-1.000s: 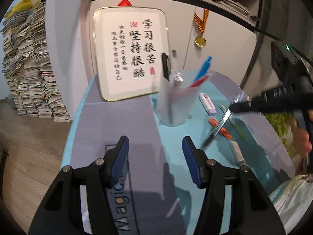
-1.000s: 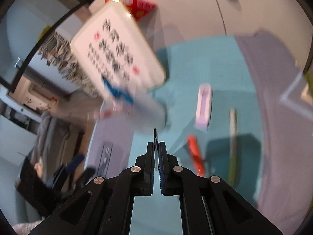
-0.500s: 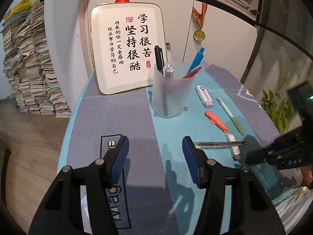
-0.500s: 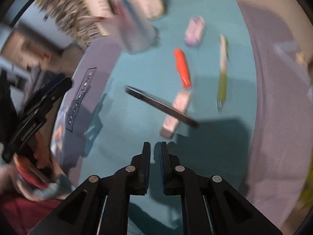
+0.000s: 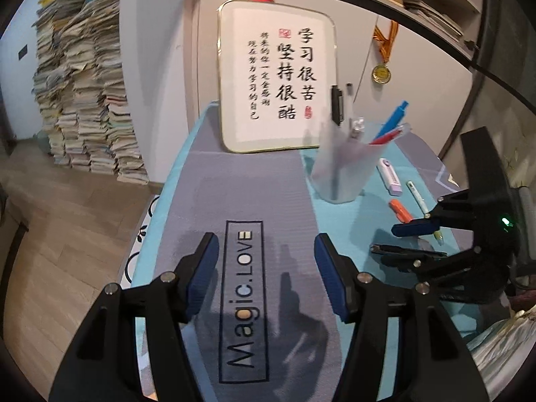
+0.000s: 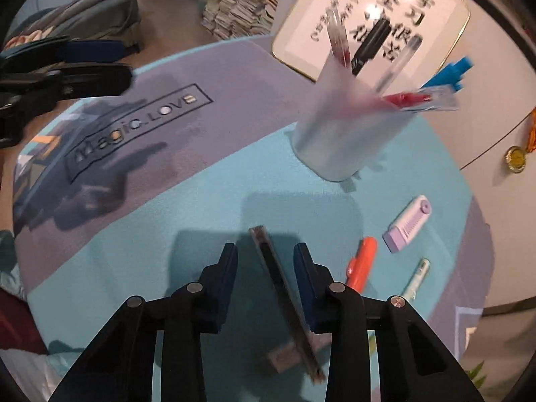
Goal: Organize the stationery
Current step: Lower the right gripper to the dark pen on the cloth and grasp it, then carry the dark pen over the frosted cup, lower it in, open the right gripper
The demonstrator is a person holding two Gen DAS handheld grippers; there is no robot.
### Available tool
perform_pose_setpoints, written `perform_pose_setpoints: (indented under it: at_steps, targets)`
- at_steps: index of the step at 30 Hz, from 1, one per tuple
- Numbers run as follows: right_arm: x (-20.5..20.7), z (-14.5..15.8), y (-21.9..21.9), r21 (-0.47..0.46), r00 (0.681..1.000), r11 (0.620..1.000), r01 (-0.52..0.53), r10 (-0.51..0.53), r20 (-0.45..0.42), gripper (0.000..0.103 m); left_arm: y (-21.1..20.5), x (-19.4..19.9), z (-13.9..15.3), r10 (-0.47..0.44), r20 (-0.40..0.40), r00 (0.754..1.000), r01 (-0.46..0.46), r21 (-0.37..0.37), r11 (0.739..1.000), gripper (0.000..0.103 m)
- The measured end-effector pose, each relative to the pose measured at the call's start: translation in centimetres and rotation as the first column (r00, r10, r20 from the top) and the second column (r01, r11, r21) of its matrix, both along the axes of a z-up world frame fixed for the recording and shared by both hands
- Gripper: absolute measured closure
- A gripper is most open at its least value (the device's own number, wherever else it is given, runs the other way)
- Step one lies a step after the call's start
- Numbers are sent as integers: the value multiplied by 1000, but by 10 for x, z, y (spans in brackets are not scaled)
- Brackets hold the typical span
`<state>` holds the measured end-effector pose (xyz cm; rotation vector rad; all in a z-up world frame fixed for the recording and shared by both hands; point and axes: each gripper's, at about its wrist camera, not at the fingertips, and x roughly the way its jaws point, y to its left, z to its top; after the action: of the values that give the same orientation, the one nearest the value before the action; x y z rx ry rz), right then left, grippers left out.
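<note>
A dark pen (image 6: 284, 294) lies on the teal mat (image 6: 167, 221), its near end resting across a small eraser (image 6: 284, 356). My right gripper (image 6: 266, 261) straddles the pen with its jaws opening; the pads do not press on it. The left wrist view shows that right gripper (image 5: 402, 239) low over the pen (image 5: 407, 250). A frosted pen cup (image 6: 338, 137) with several pens stands beyond. My left gripper (image 5: 266, 258) hangs open over the grey mat (image 5: 241, 184), nothing between its fingers. The left gripper (image 6: 93, 63) also appears at the upper left of the right wrist view.
An orange marker (image 6: 361, 263), a purple correction tape (image 6: 407, 224) and a green pen (image 6: 415, 279) lie right of the dark pen. A framed calligraphy board (image 5: 276, 88) leans on the wall behind the cup (image 5: 345, 171). Stacks of books (image 5: 83, 100) stand on the floor at left.
A second ago my right gripper was shut on the pen in the air near the cup. The pen then dropped onto the mat. The right gripper has rolled, come down around it and widened.
</note>
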<state>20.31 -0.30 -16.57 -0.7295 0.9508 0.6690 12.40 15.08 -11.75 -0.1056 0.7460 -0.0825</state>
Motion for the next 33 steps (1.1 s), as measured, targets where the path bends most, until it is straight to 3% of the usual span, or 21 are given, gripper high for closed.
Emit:
perform_pose_setpoints:
  at_steps: [2, 3, 5, 10, 18, 23, 27, 33]
  targets:
    - [11, -5, 0, 7, 999, 1000, 13, -13, -40, 71, 1, 1, -1, -4, -2, 1000, 4, -5, 1000, 45]
    - [16, -6, 0, 30, 998, 999, 17, -15, -65, 83, 1, 2, -2, -7, -1, 1000, 7, -5, 1000, 45]
    - [22, -7, -1, 64, 993, 998, 29, -21, -119, 90, 1, 3, -3, -12, -2, 1000, 12, -5, 1000, 45]
    - [23, 8, -8, 171, 984, 980, 100, -72, -166, 91, -1, 3, -2, -27, -1, 1000, 27, -15, 1000, 45]
    - [-1, 111, -39, 482, 980, 856, 188, -198, -32, 91, -21, 3, 9, -79, 22, 997, 79, -6, 997, 45]
    - [-9, 163, -53, 626, 948, 753, 201, -311, 69, 91, -31, 0, 15, -100, 38, 994, 101, -2, 995, 45]
    - [8, 177, -40, 651, 930, 731, 205, -353, 103, 91, -31, -2, 14, -95, 38, 995, 94, 10, 996, 45]
    - [33, 171, -40, 608, 893, 753, 252, -423, 155, 91, -24, 2, 10, -74, 27, 997, 74, 5, 997, 45]
